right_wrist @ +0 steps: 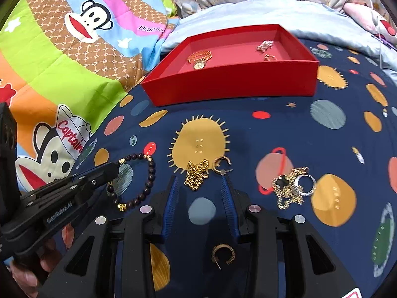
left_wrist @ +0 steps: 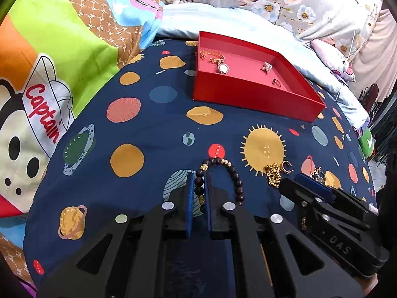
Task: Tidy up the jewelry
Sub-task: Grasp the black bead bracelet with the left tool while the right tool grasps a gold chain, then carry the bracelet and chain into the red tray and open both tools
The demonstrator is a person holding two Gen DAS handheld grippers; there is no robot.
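My left gripper (left_wrist: 199, 177) is shut on a dark bead bracelet (left_wrist: 234, 176) with gold spacer beads; several beads sit pinched between its blue pads, and the rest loops over the navy planet-print bedspread (left_wrist: 153, 124). In the right wrist view the left gripper (right_wrist: 113, 170) comes in from the left with the bracelet (right_wrist: 148, 176). My right gripper (right_wrist: 199, 177) stands open with nothing between its fingers. Just past its tips lie a gold chain (right_wrist: 196, 175) and a gold hoop earring (right_wrist: 221, 165). A red open box (left_wrist: 248, 96) (right_wrist: 235, 84) holds a gold watch (right_wrist: 198, 63), a pearl piece (right_wrist: 265, 45) and a ring (right_wrist: 269, 57).
A second gold hoop earring (right_wrist: 223, 253) lies under the right gripper. To its right is a gold pendant cluster (right_wrist: 287, 190) with a silver ring (right_wrist: 306, 185). A cartoon quilt (left_wrist: 49, 74) borders the left, and a pale blue sheet (left_wrist: 248, 22) with floral pillows lies behind the box.
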